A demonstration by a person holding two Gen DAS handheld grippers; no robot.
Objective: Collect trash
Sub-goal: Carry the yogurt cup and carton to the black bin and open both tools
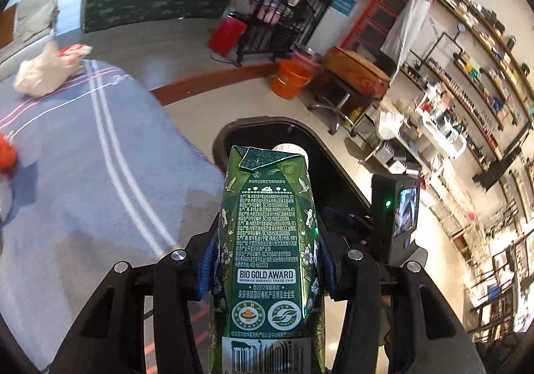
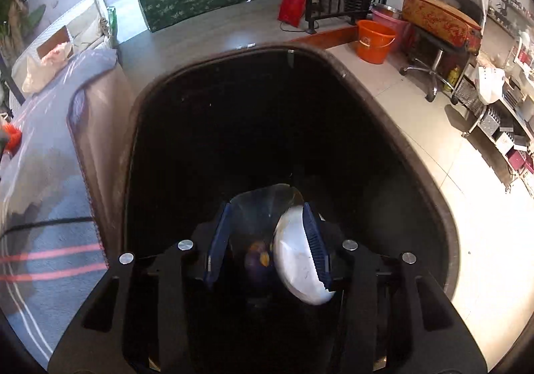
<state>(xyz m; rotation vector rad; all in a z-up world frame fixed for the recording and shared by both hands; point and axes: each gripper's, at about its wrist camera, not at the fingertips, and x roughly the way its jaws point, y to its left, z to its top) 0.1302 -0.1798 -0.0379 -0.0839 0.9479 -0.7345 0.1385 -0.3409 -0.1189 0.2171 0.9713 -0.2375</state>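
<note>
Both grippers loaded, drop pending.
Left gripper (image 1: 267, 250) jaws clamp green carton (image 1: 267, 240); bin (image 1: 227, 137) just ahead. Right gripper (image 2: 267, 244) jaws grip clear plastic cup (image 2: 263, 224) over bin (image 2: 417, 153) mouth. White bag (image 1: 43, 73) left on blue-covered surface (image 1: 83, 157).

A pale tiled floor (image 2: 410, 127) holds an orange bucket (image 2: 373, 40), with stocked wall shelves (image 1: 480, 50) alongside.

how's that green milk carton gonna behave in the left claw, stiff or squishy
The green milk carton probably gives under pressure: its sides look pinched in where the left claw clamps it, and the top fold is creased. That dented look suggests it is empty, so likely light. Its glossy print could be a little slippery, though the ribbed blue pads should help.
</note>
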